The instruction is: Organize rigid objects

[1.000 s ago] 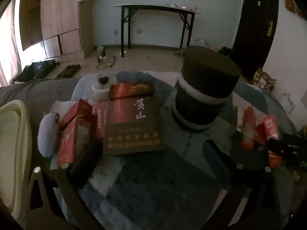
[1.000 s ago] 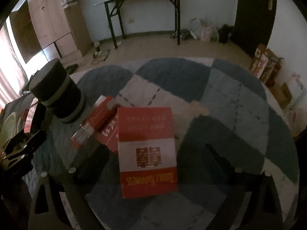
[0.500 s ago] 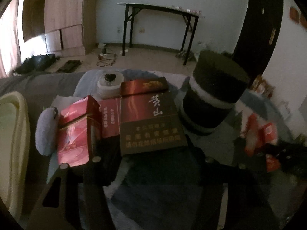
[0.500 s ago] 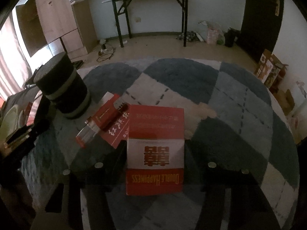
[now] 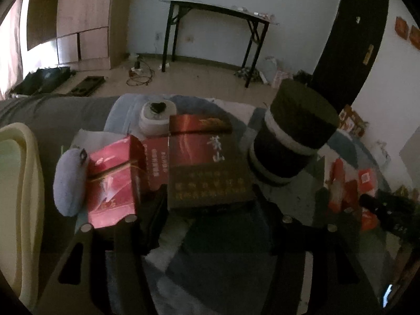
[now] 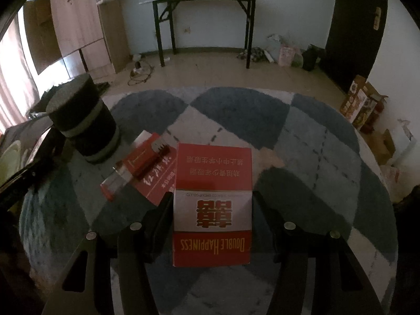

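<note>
In the left wrist view a dark red and brown carton [image 5: 207, 165] lies flat on a glass table, its near end between the fingers of my left gripper [image 5: 210, 197], which look closed against its sides. A red pack [image 5: 111, 181] stands to its left. In the right wrist view a red and white "Double Happiness" carton [image 6: 212, 204] lies flat between the fingers of my right gripper [image 6: 212, 204], which touch its sides. A slim red box [image 6: 141, 158] and another red carton [image 6: 157, 181] lie left of it.
A black cylinder with pale bands [image 5: 291, 136] stands right of the dark carton and also shows in the right wrist view [image 6: 84, 120]. A white roll [image 5: 156, 116], a grey pouch [image 5: 68, 181], a cream tray [image 5: 23, 210] and small red packs [image 5: 349, 186] surround them. A checked rug [image 6: 315, 157] lies under the glass.
Both grippers moved forward over their cartons and their fingers closed in from wide apart to the cartons' sides.
</note>
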Demonstrator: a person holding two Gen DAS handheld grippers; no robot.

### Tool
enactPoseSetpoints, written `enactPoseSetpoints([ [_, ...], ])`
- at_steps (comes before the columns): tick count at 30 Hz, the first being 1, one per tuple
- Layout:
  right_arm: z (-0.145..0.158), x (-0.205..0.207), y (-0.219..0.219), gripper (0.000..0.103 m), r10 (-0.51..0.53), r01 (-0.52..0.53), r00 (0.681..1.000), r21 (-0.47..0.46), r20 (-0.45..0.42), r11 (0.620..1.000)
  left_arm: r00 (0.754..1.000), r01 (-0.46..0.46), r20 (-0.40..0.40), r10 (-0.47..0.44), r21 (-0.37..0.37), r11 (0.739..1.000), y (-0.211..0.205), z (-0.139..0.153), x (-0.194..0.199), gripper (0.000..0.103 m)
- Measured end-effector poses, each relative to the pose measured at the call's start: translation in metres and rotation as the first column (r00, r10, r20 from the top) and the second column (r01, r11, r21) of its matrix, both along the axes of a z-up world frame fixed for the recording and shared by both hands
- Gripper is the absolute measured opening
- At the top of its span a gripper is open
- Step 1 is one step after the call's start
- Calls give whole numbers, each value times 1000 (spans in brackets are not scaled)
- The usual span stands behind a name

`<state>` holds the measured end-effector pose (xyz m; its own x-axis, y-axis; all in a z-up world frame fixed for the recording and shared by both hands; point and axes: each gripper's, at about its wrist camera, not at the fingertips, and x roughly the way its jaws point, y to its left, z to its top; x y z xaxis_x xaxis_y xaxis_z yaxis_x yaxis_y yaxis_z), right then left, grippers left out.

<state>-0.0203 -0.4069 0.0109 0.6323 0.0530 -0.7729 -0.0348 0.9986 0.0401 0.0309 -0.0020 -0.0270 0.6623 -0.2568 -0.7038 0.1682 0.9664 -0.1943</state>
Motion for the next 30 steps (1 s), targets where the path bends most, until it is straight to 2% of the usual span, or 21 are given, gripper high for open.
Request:
enactPoseSetpoints([
  [4,6,-2,4,58,14,-15,1000,9,21,1000,1000,-9,14,9,3,1000,-4,0,0,75],
  [8,8,-4,0,58,-2,1,1000,18,30,1000,1000,-10,25,10,5,1000,-5,-2,2,75],
  [9,8,-4,-1,58,-8,7,999,20,34,1000,1000,-6,31,6,11,1000,-5,-2,2,74],
  [11,10,-6,-1,58,-12,11,999,22,43,1000,999,-14,39,13,13,1000,-3,-1,2,58],
  [14,11,-8,-1,58,-9,8,999,22,48,1000,999,-18,48,18,-4,1000,1,2,2,58],
  [18,11,-8,-3,58,-14,12,998,28,54,1000,996,-3,89,-2,52,999,-1,9,-3,58],
  [25,15,-8,-13,58,-43,36,995,79,87,996,983,-24,180,17,40,999,13,41,-16,58],
  [30,10,-5,-6,58,-42,38,997,53,72,998,987,-38,160,33,32,999,25,46,-14,58],
])
